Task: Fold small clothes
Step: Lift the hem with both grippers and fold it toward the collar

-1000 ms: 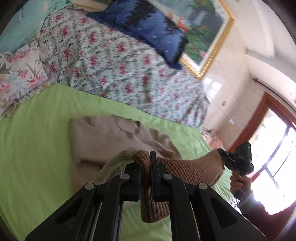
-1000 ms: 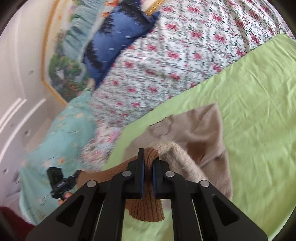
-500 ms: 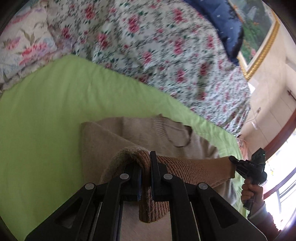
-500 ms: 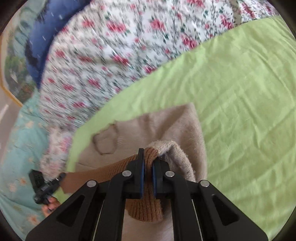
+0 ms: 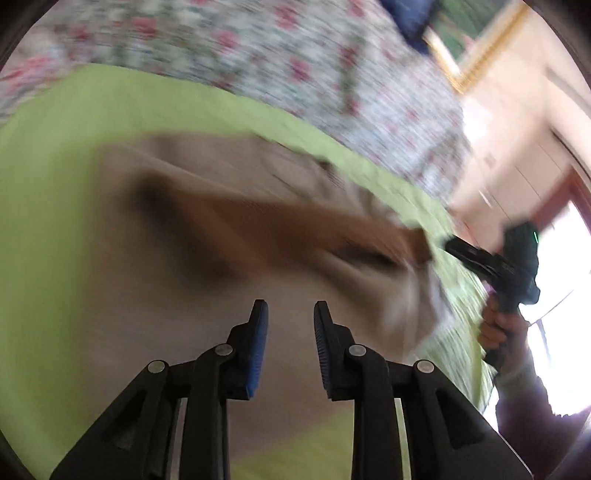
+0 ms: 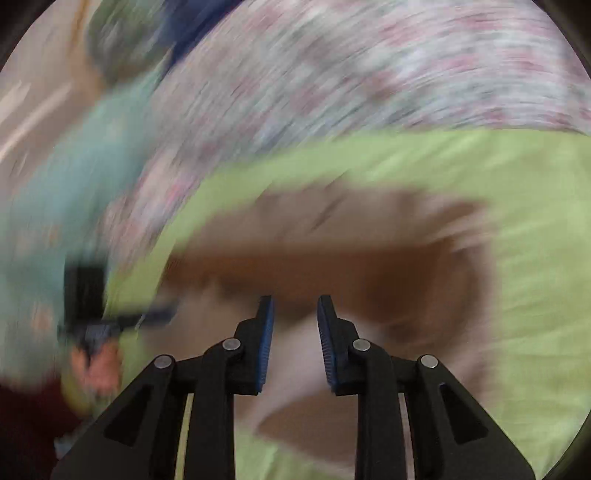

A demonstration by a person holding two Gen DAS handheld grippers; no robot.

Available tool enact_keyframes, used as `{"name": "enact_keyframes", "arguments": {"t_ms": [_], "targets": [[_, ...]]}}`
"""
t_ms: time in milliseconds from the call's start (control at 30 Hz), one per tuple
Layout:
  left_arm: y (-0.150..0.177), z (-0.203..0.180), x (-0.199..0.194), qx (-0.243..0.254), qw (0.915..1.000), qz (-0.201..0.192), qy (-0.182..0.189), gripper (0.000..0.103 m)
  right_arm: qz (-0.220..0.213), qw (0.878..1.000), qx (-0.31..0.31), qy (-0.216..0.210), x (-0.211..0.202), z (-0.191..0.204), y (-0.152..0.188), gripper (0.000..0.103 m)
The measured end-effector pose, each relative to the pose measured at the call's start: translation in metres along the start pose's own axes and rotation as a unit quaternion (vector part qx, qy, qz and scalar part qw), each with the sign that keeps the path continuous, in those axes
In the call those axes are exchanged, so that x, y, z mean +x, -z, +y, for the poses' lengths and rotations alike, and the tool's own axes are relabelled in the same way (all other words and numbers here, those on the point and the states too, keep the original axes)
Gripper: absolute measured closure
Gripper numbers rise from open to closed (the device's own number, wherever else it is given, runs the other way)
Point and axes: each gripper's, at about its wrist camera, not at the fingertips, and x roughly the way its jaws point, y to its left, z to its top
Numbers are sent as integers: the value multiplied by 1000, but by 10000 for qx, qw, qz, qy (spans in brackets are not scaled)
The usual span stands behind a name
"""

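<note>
A small beige knit sweater (image 5: 184, 266) with a darker brown ribbed hem band (image 5: 314, 229) lies on the green sheet (image 5: 48, 221), folded over on itself; both views are motion-blurred. My left gripper (image 5: 290, 314) is open and empty just above the sweater. My right gripper (image 6: 295, 310) is open and empty above the same sweater (image 6: 369, 221), near its brown band (image 6: 332, 273). The right gripper also shows in the left wrist view (image 5: 495, 258), held in a hand at the sweater's right end. The left gripper shows blurred in the right wrist view (image 6: 96, 302).
A floral quilt (image 5: 295, 74) lies behind the green sheet. A blue pillow (image 5: 410, 18) and a gold-framed picture (image 5: 480, 48) are at the back. A bright window (image 5: 565, 258) is at the right. A teal floral cloth (image 6: 66, 192) lies left.
Both grippers were shut on the sweater's brown hem and have opened and let it go. The hem now lies dropped over the sweater body. Both cameras are moving fast.
</note>
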Motion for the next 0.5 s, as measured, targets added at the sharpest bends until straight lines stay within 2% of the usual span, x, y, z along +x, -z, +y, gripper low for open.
{"name": "enact_keyframes", "arguments": {"t_ms": [100,133,200,233,267,300,367,433,467,500], "targets": [[-4,-23,30,343,9990,271,47,78,980,9931,-616,-171,55,26,2,76],[-9,-25,41,426,9984,357,-41,78,1309,9881,-803,57,77,25,0,76],[-23,-15,62,439,9967,643,-239,81,1568,9841,-809,213,97,11,-8,82],[-31,-7,68,390,9960,754,-282,87,1559,9853,-685,130,102,-1,-17,84],[-40,0,70,363,9958,791,-279,99,1435,9886,-455,69,103,-17,-30,84],[-51,10,69,371,9961,724,-349,101,1297,9912,-243,99,101,-31,-40,84],[-71,30,64,294,9957,571,-663,101,855,9932,254,749,93,-70,-64,84],[-93,57,60,93,9938,371,-1041,100,445,9838,732,1577,85,-111,-80,84],[-101,69,58,-43,9910,266,-1310,103,302,9810,902,1691,82,-123,-82,86],[-109,86,56,-313,9910,168,-1292,103,123,9793,1124,1678,77,-133,-85,86]]}}
